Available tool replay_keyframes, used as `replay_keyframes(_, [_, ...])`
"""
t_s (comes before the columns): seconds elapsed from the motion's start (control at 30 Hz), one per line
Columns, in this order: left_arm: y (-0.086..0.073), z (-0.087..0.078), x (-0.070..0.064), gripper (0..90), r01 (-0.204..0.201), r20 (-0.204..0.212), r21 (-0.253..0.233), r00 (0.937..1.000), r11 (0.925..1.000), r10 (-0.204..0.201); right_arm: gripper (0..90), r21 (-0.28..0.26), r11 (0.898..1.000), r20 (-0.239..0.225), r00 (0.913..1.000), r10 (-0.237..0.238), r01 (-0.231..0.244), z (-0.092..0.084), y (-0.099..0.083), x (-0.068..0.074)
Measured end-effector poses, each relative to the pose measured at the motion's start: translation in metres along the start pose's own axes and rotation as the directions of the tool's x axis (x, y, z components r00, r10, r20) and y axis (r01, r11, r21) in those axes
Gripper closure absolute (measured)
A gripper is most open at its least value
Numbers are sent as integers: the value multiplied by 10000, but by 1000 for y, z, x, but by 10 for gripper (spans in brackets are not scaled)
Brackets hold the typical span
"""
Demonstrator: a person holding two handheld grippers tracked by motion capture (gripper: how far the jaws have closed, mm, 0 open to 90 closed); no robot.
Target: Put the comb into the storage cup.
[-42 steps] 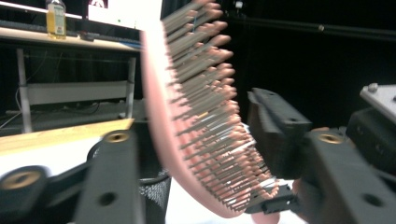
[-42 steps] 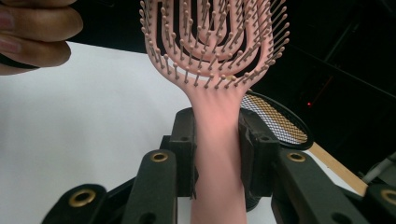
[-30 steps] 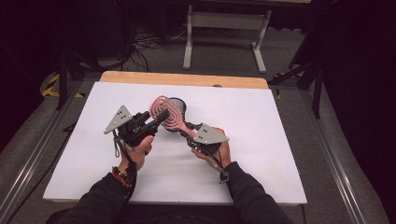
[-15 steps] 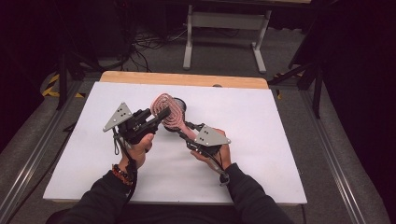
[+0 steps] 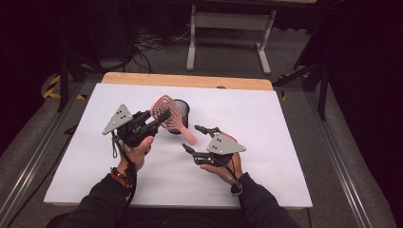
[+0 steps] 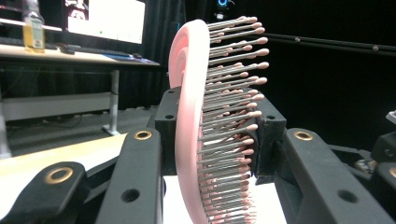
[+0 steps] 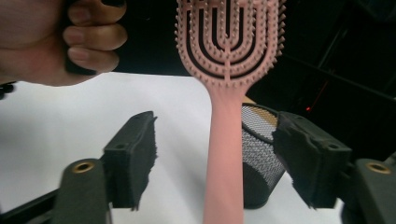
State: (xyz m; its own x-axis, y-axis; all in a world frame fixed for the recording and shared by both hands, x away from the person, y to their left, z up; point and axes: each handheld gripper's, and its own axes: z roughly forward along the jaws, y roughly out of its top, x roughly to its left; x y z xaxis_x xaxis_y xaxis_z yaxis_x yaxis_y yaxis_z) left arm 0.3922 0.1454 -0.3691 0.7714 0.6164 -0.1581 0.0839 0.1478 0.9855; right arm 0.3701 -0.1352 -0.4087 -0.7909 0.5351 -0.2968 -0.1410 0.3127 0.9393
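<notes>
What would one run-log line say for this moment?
left gripper: shut on hairbrush head | right gripper: jaws just opened, clear of handle | mesh cup: upright behind

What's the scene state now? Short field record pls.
held item: pink brush
holder: left tongs, shut on the brush head
right tongs: open, jaws have just been opening, handle between the pads untouched
brush pose: head up, handle slanting down toward the right tongs
nearby: black mesh cup behind the brush, upright
surface: white table
</notes>
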Motion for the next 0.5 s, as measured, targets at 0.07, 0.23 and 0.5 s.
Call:
replay_keyframes(0.07, [3, -3, 2, 640, -105, -34, -62, 9999, 9999, 105, 274, 195, 9998, -17, 10000, 84, -83, -6, -1, 0])
replay_keyframes(0.23, [6, -7, 5, 640, -217, -165, -106, 9996, 9997, 215, 251, 378, 9989, 234, 9993, 279, -288, -25, -9, -3])
replay_keyframes(0.5, [11, -11, 7, 641, -381, -241, -173, 9990, 9991, 376, 227, 777, 9944, 934, 9936, 640, -713, -54, -28, -18])
